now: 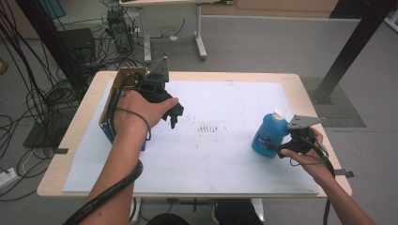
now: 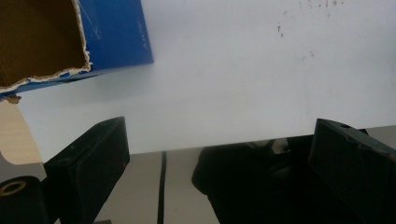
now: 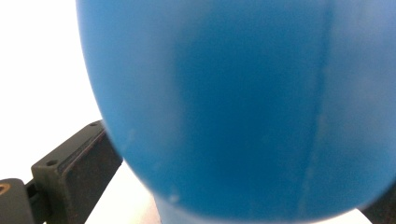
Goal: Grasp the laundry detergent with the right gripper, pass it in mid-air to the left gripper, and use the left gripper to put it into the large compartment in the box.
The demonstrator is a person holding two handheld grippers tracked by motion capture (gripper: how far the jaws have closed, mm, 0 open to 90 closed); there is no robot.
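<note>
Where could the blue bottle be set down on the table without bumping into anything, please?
The white sheet lies bare between the left tool and the blue bottle, and along its far edge. The left end is crowded: the open box stands there with the left hand over it. The right tool is at the bottle.

High view looks down over the table (image 1: 300, 80); tool views sit close, sharing its box (image 2: 116, 32) and bottle (image 3: 233, 107).

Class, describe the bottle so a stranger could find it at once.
Start at the white sheet covering the table, then go to its right edge. There a blue bottle with a white cap stands between the right gripper fingers; the only other blue item is a cardboard box far left.
</note>
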